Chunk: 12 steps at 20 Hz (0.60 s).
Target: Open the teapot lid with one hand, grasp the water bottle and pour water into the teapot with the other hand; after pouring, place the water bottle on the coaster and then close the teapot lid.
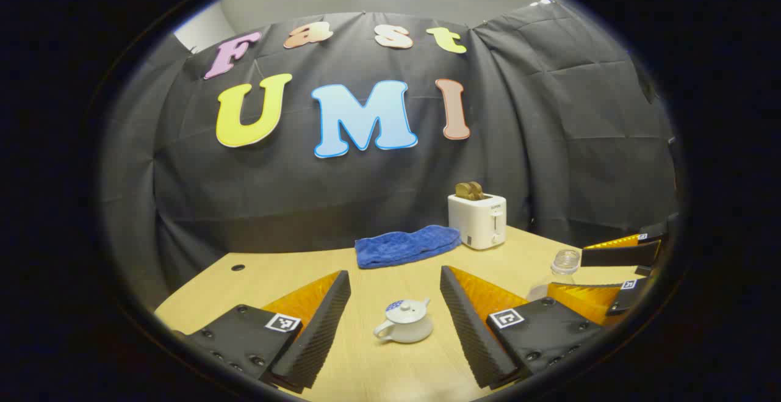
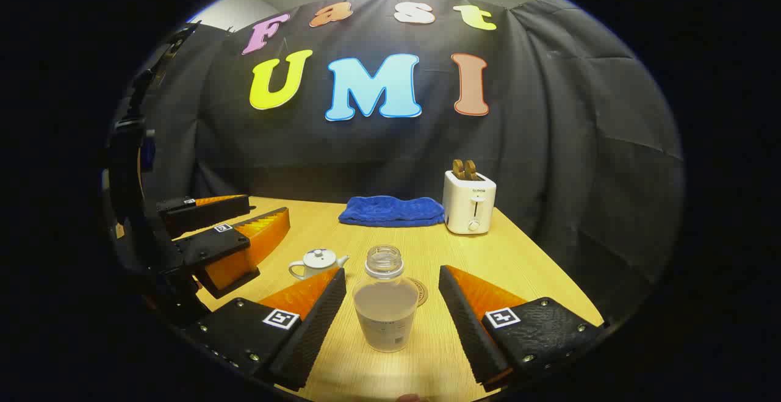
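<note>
Left tongs (image 1: 395, 323) gape wide around the teapot (image 1: 404, 321), lid on, touching nothing; right tongs (image 2: 392, 323) likewise spread about the bottle (image 2: 386, 304), uncapped, upright on the table (image 2: 518, 255); coaster (image 2: 421, 291) just behind it.

You can make out one small brand word on the toaster (image 2: 469, 201), near the top of its front face at about 1 o'clock, too small to read. The bottle's (image 2: 385, 310) label is illegible.
</note>
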Available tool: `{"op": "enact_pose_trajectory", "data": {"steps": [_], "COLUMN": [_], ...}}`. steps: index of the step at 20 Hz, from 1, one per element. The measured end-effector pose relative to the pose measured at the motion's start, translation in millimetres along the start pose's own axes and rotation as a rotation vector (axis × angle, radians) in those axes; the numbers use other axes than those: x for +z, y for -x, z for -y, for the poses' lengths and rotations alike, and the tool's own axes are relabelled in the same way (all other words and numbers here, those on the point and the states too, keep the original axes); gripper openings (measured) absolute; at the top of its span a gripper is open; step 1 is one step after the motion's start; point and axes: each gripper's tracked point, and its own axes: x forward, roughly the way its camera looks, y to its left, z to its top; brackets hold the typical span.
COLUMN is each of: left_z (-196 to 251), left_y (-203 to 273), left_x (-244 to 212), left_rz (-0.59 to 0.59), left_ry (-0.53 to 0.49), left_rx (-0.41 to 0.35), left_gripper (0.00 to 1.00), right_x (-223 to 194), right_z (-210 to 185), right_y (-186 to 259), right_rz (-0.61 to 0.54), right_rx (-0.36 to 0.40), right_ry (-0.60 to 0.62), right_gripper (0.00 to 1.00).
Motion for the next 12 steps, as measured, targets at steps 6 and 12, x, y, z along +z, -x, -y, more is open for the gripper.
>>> {"op": "enact_pose_trajectory", "data": {"steps": [6, 12], "left_z": [6.2, 5.6], "left_y": [-0.4, -3.0], "left_x": [2.4, 1.2], "left_rz": [-0.001, -0.003], "left_ry": [-0.013, -0.016], "left_rx": [-0.005, -0.001], "left_gripper": [1.00, 1.00], "right_x": [-6.5, -10.8], "right_z": [0.8, 0.9], "right_y": [-2.6, -7.8], "right_rz": [-0.009, -0.017], "right_rx": [0.008, 0.011], "right_ry": [0.014, 0.010], "right_gripper": [0.95, 0.95]}}
